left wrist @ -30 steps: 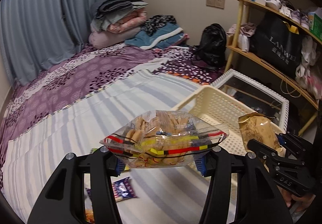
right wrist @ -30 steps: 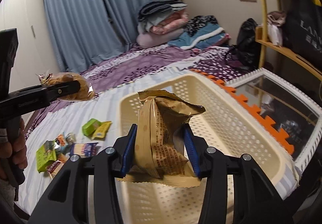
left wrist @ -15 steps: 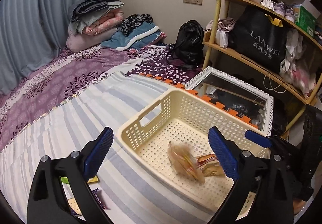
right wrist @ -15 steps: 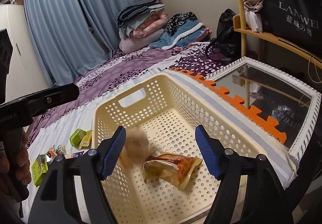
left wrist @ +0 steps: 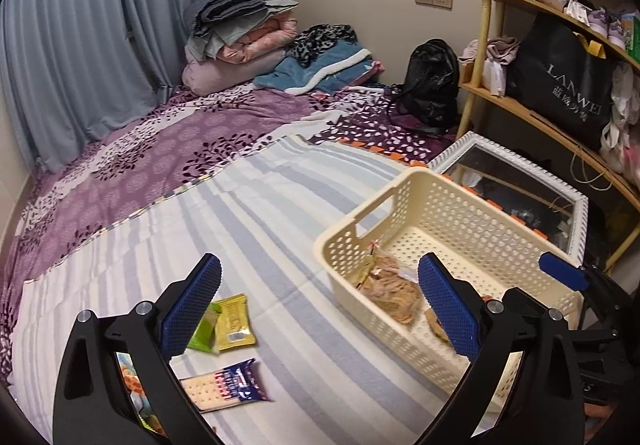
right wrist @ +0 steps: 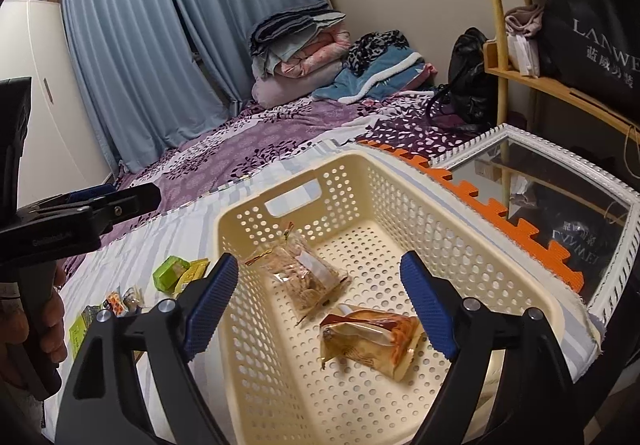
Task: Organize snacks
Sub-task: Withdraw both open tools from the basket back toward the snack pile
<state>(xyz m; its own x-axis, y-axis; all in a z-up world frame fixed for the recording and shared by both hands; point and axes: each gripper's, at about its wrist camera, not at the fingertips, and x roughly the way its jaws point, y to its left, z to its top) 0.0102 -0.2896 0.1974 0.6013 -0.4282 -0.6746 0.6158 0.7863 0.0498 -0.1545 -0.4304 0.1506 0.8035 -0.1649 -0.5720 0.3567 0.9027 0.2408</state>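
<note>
Left wrist view: the left tool (left wrist: 320, 301) is released, its jaws opening with nothing gripped, above the bed (left wrist: 248, 213). A clear cookie bag (left wrist: 390, 291) lies inside the cream basket (left wrist: 452, 201) near the bed's right edge.

Right wrist view: the right tool (right wrist: 318, 305), jaws opening and empty, hangs over the basket (right wrist: 400, 173), where the cookie bag (right wrist: 306, 277) and a tan snack pack (right wrist: 372, 339) lie.

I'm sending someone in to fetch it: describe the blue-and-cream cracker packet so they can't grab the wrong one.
Start at the cream perforated basket on the striped bedsheet; several loose snacks lie on the sheet beside it. The cracker packet lies flat there, just nearer than the yellow packet and green packet. Only it has a clear end showing pale dotted crackers and a dark blue printed end.
</note>
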